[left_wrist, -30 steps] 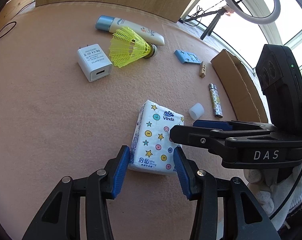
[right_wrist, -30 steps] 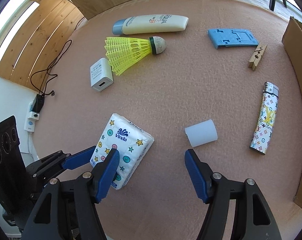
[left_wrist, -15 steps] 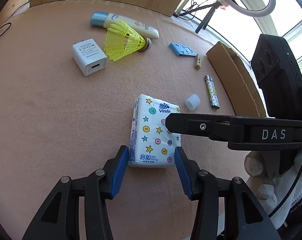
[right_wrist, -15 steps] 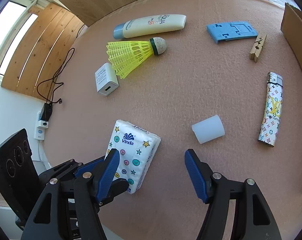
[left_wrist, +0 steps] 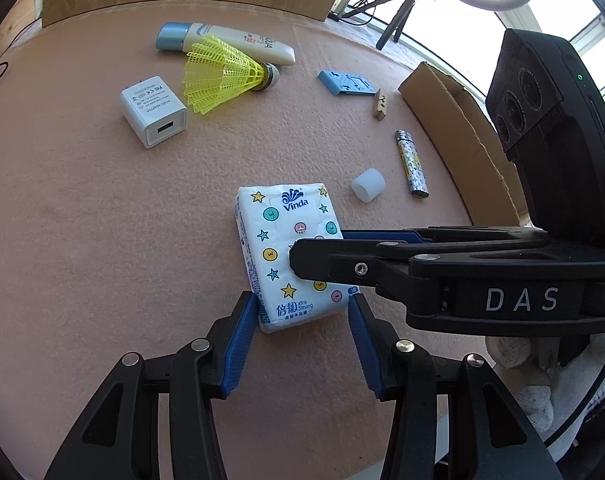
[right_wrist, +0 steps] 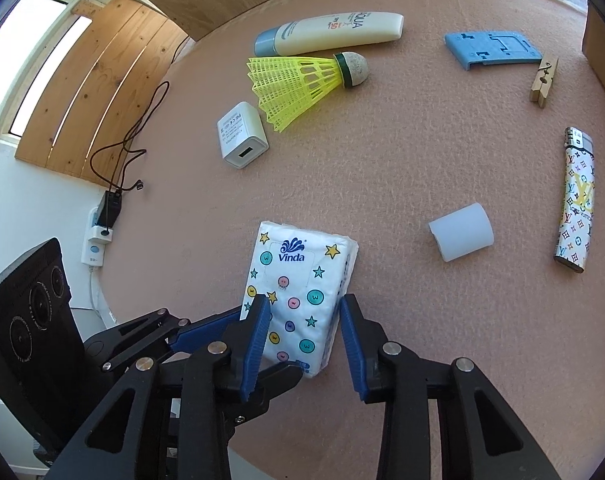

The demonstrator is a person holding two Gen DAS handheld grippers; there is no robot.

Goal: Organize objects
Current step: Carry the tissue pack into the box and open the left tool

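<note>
Tissue pack (right_wrist: 298,292) lies flat between the narrowed, not visibly clamped right gripper (right_wrist: 302,344) fingers, its near end between the half-open left gripper (left_wrist: 302,344) fingers; soft wrap may crumple or slip if both squeeze.

Table (right_wrist: 402,168): you've got a round top in pinkish felt.
Near you: tissue pack (right_wrist: 298,280) lying flat.
Right of it: small white cap (right_wrist: 460,232) on its side, then the patterned lighter (right_wrist: 576,200).
Far side: sunscreen tube (right_wrist: 330,34), yellow shuttlecock (right_wrist: 302,80) just beside it, white charger (right_wrist: 242,136) near its skirt.
Far right: blue plastic stand (right_wrist: 494,50), wooden clothespin (right_wrist: 544,82) at its corner.
</note>
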